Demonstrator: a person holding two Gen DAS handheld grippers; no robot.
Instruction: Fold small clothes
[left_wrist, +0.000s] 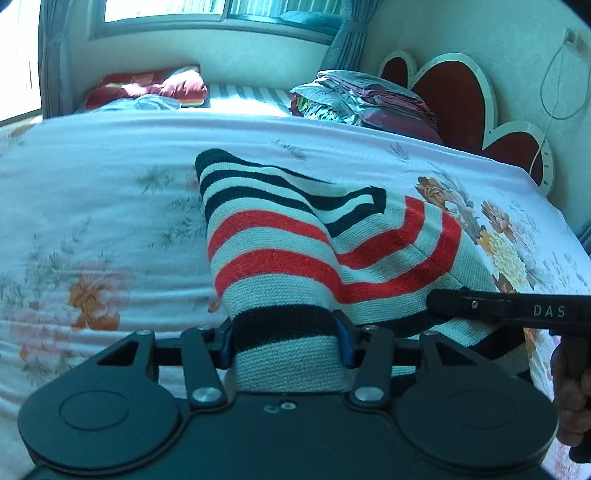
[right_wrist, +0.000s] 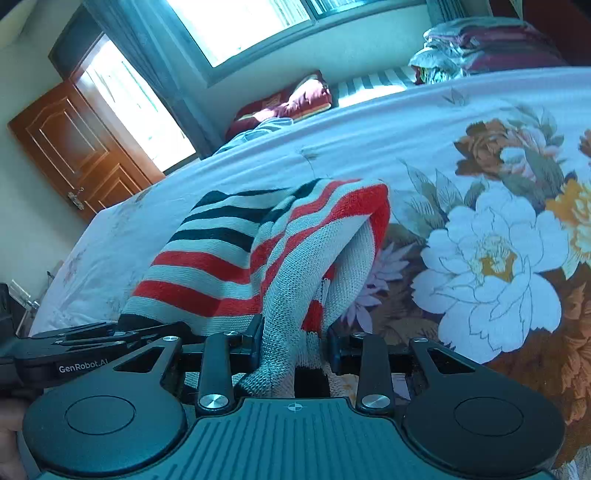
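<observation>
While both grippers hold the striped knit (left_wrist: 280, 254) lifted over the bedspread (left_wrist: 92, 206), the step in hand looks like carrying one edge across to make a fold.

Left gripper (left_wrist: 284, 341): jaws part-closed, pinching a thick bunch of the knit at the black stripe. Cloth fills the gap between the blue pads.

Right gripper (right_wrist: 291, 343): jaws part-closed on a gathered grey-and-red section. Left pad touches cloth; at the right pad I cannot tell whether there is contact, so this grip may be loose.

Position: near edge of knit is raised in the two grips, which sit close beside each other. Far end trails down and rests on the bedspread, black-striped end farthest from the left wrist camera. A ridge runs between the holds; cloth is bunched, not flat.

To do it well (judgement):
- Firm up the right grip before moving, or the knit may slip out.
- Spread the grippers apart along the edge to pull the ridge taut.
- Move both at the same height and pace so stripes line up.
- Lower the edge onto the far part, then let go only once the cloth lies flat.

Risk: heavy knit sags and drags, twisting the fold.
</observation>
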